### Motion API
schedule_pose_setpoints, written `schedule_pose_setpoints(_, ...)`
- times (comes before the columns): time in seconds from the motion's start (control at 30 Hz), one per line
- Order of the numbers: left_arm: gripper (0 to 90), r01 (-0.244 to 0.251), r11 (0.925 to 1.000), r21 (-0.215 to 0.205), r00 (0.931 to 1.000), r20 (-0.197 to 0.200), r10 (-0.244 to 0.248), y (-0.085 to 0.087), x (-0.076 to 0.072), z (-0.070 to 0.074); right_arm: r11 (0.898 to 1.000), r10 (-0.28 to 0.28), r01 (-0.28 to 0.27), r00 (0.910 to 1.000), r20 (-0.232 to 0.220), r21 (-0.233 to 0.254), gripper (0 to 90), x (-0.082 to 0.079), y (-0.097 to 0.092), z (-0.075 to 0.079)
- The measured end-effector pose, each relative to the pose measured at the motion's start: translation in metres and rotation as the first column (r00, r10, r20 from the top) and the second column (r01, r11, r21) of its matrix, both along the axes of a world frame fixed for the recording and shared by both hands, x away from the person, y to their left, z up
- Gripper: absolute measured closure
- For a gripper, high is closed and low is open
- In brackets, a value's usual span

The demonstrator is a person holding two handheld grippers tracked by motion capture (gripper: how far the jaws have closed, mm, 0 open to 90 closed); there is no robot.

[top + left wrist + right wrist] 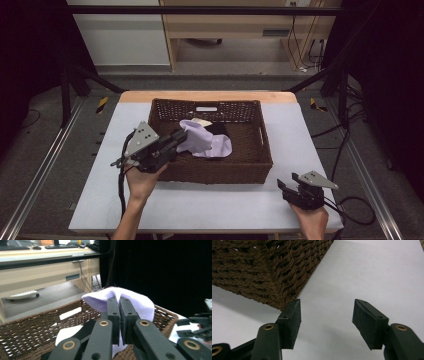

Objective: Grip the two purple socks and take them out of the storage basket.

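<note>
The left tongs (181,136) are pressed together on a lilac cloth (207,140), holding it up over the left part of a brown wicker basket (215,172). The right tongs (283,190) stand spread with nothing between them, low over the white surface (200,205) near the basket's right front corner. Beyond the surface lie grey floor (225,80), a pale wooden desk (240,22), cables (300,55) and black curtains (395,75).

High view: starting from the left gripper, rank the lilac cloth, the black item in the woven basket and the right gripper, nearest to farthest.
1. The lilac cloth, pinched in the left gripper above the brown woven basket.
2. The black item, lying in the basket just beyond the cloth.
3. The right gripper, at the table's near right, outside the basket.
</note>
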State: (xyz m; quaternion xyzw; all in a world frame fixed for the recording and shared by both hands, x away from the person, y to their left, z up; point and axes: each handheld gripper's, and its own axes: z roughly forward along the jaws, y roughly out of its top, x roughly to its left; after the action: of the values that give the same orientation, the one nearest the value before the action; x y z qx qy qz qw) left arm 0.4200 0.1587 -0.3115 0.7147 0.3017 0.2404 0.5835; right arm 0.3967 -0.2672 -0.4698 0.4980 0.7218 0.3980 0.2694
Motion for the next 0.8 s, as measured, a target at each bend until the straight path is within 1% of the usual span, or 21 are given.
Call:
schedule_pose_setpoints(0.13, 86.5, 0.019, 0.9998, -0.003, 0.9998, 0.011, -0.019, 0.001, -0.014, -0.002, 1.000, 0.000, 0.000, 1.0000, -0.001, 0.001, 40.0, 0.000, 0.000, 0.000)
schedule_pose_setpoints(0.17, 86.5, 0.019, 0.9998, -0.003, 0.9998, 0.011, -0.019, 0.001, -0.014, -0.002, 1.000, 0.000, 0.000, 1.0000, -0.001, 0.001, 40.0, 0.000, 0.000, 0.000)
schedule_pose_setpoints(0.27, 86.5, 0.029, 0.9996, -0.006, 0.9995, 0.013, -0.029, 0.002, -0.022, -0.006, 1.000, -0.001, 0.001, 1.0000, 0.000, 0.003, 40.1, 0.000, 0.000, 0.000)
schedule_pose_setpoints(0.33, 86.5, 0.040, 0.9990, -0.019, 0.9991, 0.014, -0.039, 0.002, -0.027, -0.008, 1.000, 0.000, 0.000, 1.0000, -0.001, 0.001, 40.2, 0.000, 0.000, 0.000)
schedule_pose_setpoints(0.43, 86.5, 0.055, 0.9982, -0.024, 0.9982, 0.026, -0.054, 0.003, -0.037, -0.008, 1.000, 0.001, -0.001, 1.0000, 0.000, 0.002, 40.3, 0.000, 0.000, 0.000)
schedule_pose_setpoints(0.47, 86.5, 0.064, 0.9975, -0.029, 0.9974, 0.035, -0.063, 0.005, -0.044, -0.007, 1.000, 0.002, -0.002, 1.0000, -0.002, 0.001, 40.4, 0.000, 0.000, 0.000)
schedule_pose_setpoints(0.5, 86.5, 0.064, 0.9975, -0.029, 0.9974, 0.035, -0.063, 0.005, -0.044, -0.007, 1.000, 0.002, -0.002, 1.0000, -0.002, 0.001, 40.4, 0.000, 0.000, 0.000)
schedule_pose_setpoints(0.57, 86.5, 0.071, 0.9970, -0.030, 0.9967, 0.042, -0.070, 0.007, -0.051, -0.007, 1.000, 0.003, -0.003, 1.0000, 0.000, 0.002, 40.5, 0.000, 0.000, 0.000)
schedule_pose_setpoints(0.63, 86.5, 0.075, 0.9965, -0.035, 0.9966, 0.036, -0.074, 0.008, -0.056, -0.009, 1.000, 0.003, -0.003, 1.0000, 0.000, 0.002, 40.6, -0.001, 0.000, 0.000)
schedule_pose_setpoints(0.73, 86.5, 0.079, 0.9963, -0.035, 0.9966, 0.025, -0.078, 0.011, -0.063, -0.016, 1.000, 0.004, -0.004, 1.0000, -0.001, 0.003, 40.6, -0.001, 0.001, 0.000)
schedule_pose_setpoints(0.77, 86.5, 0.080, 0.9961, -0.035, 0.9966, 0.019, -0.080, 0.011, -0.064, -0.019, 1.000, 0.004, -0.004, 1.0000, -0.001, 0.003, 40.6, -0.001, 0.001, 0.000)
schedule_pose_setpoints(0.8, 86.5, 0.083, 0.9958, -0.039, 0.9966, 0.001, -0.083, 0.012, -0.066, -0.027, 1.000, 0.004, -0.004, 1.0000, -0.001, 0.004, 40.6, -0.001, 0.001, 0.000)
